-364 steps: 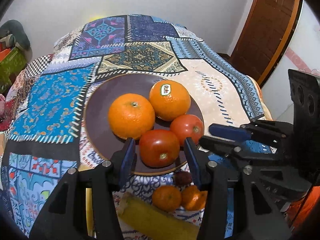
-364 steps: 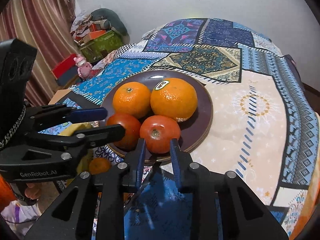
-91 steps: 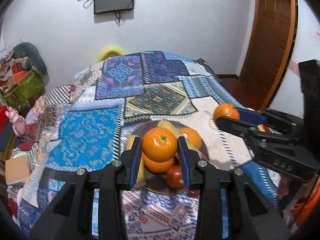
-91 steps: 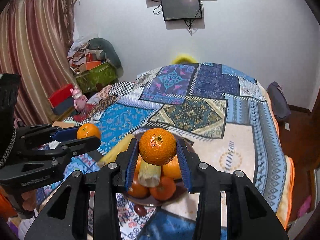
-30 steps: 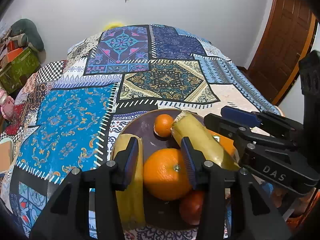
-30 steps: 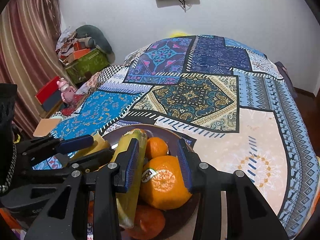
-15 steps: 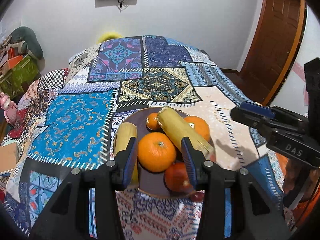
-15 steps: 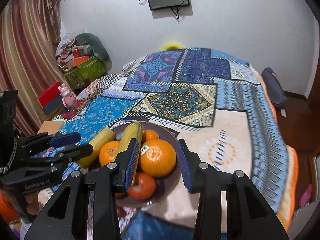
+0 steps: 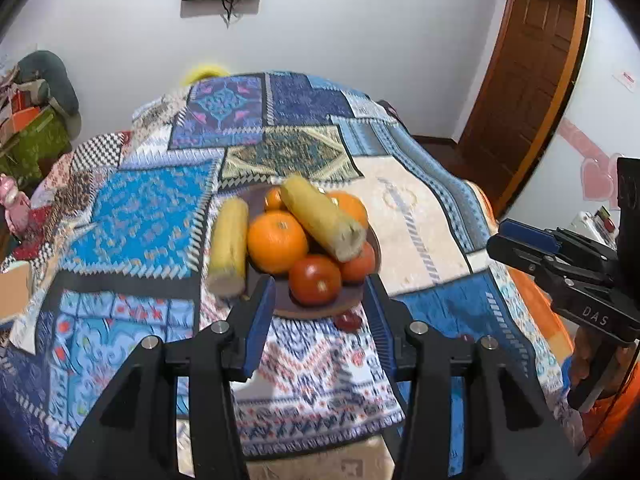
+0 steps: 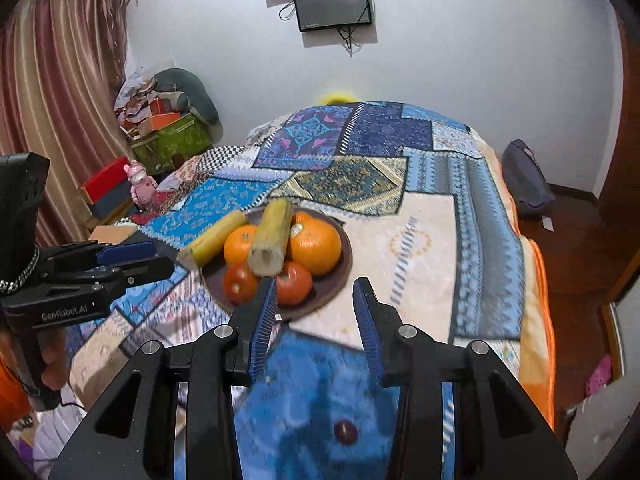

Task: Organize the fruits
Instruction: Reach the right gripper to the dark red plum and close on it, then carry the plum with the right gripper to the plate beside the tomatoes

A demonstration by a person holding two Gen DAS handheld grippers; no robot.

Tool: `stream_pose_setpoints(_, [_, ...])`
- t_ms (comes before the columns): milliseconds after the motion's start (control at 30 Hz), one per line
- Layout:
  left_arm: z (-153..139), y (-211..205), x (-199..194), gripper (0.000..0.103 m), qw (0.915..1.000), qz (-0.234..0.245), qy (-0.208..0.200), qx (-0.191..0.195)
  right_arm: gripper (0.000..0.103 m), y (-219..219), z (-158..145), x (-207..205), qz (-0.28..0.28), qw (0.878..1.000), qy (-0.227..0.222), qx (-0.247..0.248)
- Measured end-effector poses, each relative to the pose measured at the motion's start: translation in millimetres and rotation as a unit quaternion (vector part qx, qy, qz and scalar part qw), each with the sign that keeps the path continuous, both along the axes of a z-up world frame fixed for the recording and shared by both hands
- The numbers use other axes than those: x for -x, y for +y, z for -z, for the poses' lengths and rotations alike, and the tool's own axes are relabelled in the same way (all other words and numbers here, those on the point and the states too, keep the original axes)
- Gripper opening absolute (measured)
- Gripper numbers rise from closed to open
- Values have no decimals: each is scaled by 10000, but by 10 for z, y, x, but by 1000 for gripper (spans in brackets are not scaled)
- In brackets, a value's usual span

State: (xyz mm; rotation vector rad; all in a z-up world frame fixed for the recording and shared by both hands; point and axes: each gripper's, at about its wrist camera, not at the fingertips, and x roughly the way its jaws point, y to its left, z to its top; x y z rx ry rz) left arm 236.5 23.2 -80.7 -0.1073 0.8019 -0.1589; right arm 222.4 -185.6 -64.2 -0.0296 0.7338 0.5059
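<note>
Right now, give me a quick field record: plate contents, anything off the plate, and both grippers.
plate: dark, on the patterned cloth
oranges: big orange in front, another behind, a small one at the back
tomatoes: two, near edge
bananas: one lying across the pile; one on the plate's left rim, overhanging
off plate: small dark red fruit on the cloth just in front
left gripper: open, empty
right gripper: open, empty

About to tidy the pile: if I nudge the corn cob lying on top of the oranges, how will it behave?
The corn cob is round and rests across the oranges, touching only their curved tops, so it would probably roll or slide off. It looks stiff, so it should move as one piece. The second cob overhangs the plate rim and might tip.
</note>
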Motion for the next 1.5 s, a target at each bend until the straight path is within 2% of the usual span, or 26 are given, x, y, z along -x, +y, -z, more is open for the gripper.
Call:
stream_pose_setpoints(167, [168, -31, 152, 46, 9998, 63, 191, 73, 36, -136, 219, 133, 153, 9996, 236, 7])
stream_pose_setpoints(333, [347, -89, 274, 45, 9995, 128, 232, -151, 36, -186, 506, 204, 175, 9983, 527, 162])
stream_pose_setpoints(533, [551, -77, 239, 45, 9988, 113, 466, -89, 36, -193, 777, 281, 93, 9962, 845, 202])
stream_pose_setpoints(667, [628, -124, 165, 45, 9982, 122, 585, -44, 36, -196, 843, 281, 126, 9959, 853, 263])
stream_pose_setpoints(767, [663, -210, 112, 45, 9978, 226, 624, -82, 31, -207, 900, 259, 138, 9955, 876, 321])
stream_pose_setpoints(867, [702, -299, 52, 45, 9975, 276, 631, -159, 18, -237, 964, 216, 168, 9947, 971, 289])
stream_pose_setpoints(967, [754, -363, -38, 44, 9969, 275, 714, -167, 17, -257, 959, 234, 139, 9950, 958, 249])
stream_pose_setpoints(1100, [813, -452, -193, 43, 9960, 259, 751, -408, 17, -283, 871, 269, 108, 9963, 837, 164])
stream_pose_setpoints(1267, [879, -469, -378, 38, 9947, 177, 965, -293, 17, -312, 784, 249, 51, 9974, 713, 59])
stream_pose_setpoints(1500, [994, -584, -502, 38, 9922, 222, 1130, -466, 17, -352, 823, 244, 25, 9970, 767, -135])
